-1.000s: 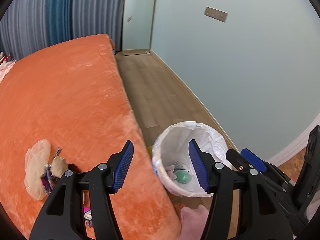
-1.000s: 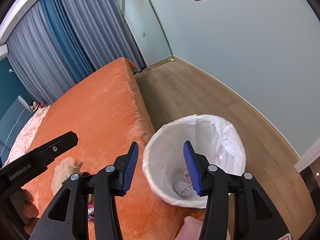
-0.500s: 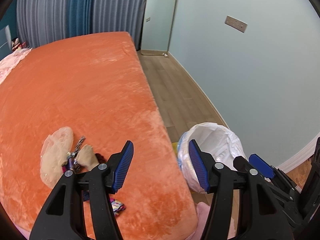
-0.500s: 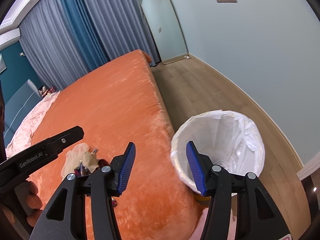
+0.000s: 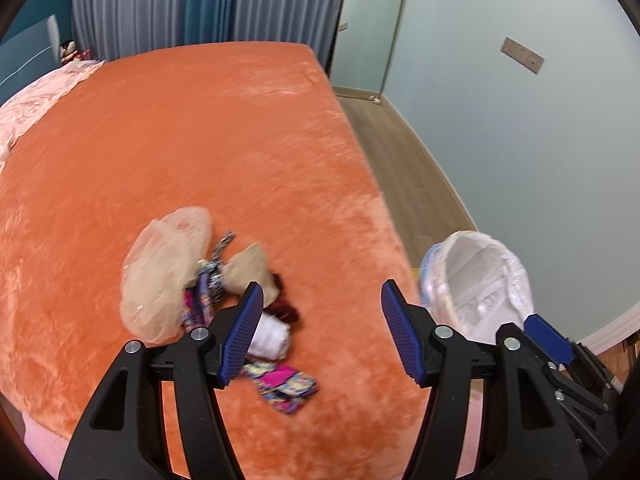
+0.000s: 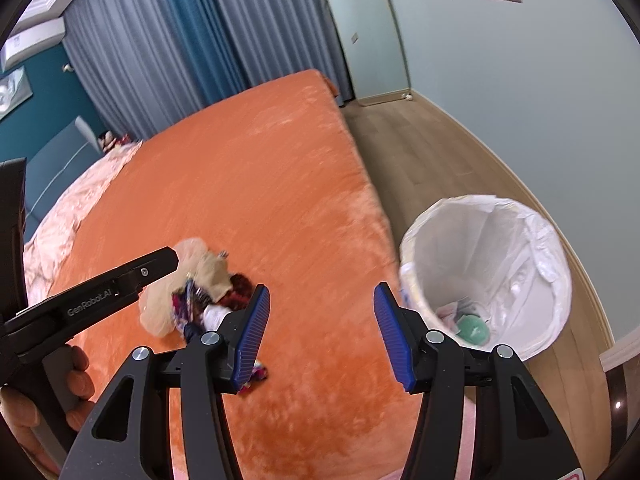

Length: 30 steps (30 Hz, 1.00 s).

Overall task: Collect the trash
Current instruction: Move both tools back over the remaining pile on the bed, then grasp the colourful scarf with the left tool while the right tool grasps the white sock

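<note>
A pile of trash lies on the orange bed point(image 5: 200, 128): a clear plastic bag point(image 5: 164, 272), a beige crumpled wrapper point(image 5: 248, 268), a dark red scrap point(image 5: 284, 308), a white paper wad point(image 5: 270, 338) and a colourful wrapper point(image 5: 286, 386). My left gripper point(image 5: 320, 332) is open and empty just above and to the right of the pile. My right gripper point(image 6: 320, 334) is open and empty over the bed edge, with the pile point(image 6: 200, 288) to its left. The white-lined bin point(image 6: 488, 268) stands on the floor right of the bed and holds a green item point(image 6: 474, 330).
A wooden floor strip point(image 6: 420, 144) runs between the bed and the pale blue wall. Curtains point(image 6: 180, 48) hang at the back. A pink blanket point(image 5: 36, 100) lies at the bed's far left. A pink mat shows at the bed's near corner.
Both grippers have swung left from above the bin toward the bed, so the trash pile now sits close under the left gripper. Both stay open.
</note>
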Available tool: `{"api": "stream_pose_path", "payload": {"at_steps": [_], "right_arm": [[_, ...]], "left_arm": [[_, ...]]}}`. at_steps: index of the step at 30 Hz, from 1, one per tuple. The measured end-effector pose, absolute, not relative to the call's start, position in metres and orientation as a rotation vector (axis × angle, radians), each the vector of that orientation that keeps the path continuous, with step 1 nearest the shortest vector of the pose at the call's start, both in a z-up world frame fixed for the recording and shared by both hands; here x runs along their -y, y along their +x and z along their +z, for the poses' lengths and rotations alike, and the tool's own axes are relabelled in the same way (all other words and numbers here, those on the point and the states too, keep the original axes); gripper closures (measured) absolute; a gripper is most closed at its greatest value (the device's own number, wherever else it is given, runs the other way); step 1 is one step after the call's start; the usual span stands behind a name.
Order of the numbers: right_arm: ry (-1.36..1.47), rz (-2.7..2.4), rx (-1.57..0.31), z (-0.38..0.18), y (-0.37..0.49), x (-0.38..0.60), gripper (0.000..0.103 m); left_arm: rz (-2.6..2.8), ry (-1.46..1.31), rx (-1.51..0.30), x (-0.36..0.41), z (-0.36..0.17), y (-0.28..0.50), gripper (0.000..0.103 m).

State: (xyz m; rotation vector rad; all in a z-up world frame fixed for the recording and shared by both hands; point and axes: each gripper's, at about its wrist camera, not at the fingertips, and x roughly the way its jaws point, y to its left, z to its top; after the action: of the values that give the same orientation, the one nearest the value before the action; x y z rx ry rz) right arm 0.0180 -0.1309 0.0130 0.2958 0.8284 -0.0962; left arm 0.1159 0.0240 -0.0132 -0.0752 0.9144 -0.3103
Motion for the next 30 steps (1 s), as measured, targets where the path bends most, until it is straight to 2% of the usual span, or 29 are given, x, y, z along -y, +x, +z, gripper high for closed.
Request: {"api": "stream_pose_path", "payload": {"at_steps": [10, 21, 30], "right_arm": [[0.265, -0.038, -0.895, -0.016, 0.023, 0.093, 0.050], [0.241, -0.001, -0.968, -0.056, 0.030, 0.069, 0.050], [0.235, 0.020, -1.011, -0.077, 0.045, 0.058, 0.050]], "left_arm": [[-0.218, -0.103, -1.011, -0.074, -0.056, 0.116, 0.044], [-0.131, -0.227, -1.177, -0.102, -0.130, 0.122, 0.044], [-0.157, -0.349, -1.223, -0.107, -0.161, 0.145, 0.058]]}}
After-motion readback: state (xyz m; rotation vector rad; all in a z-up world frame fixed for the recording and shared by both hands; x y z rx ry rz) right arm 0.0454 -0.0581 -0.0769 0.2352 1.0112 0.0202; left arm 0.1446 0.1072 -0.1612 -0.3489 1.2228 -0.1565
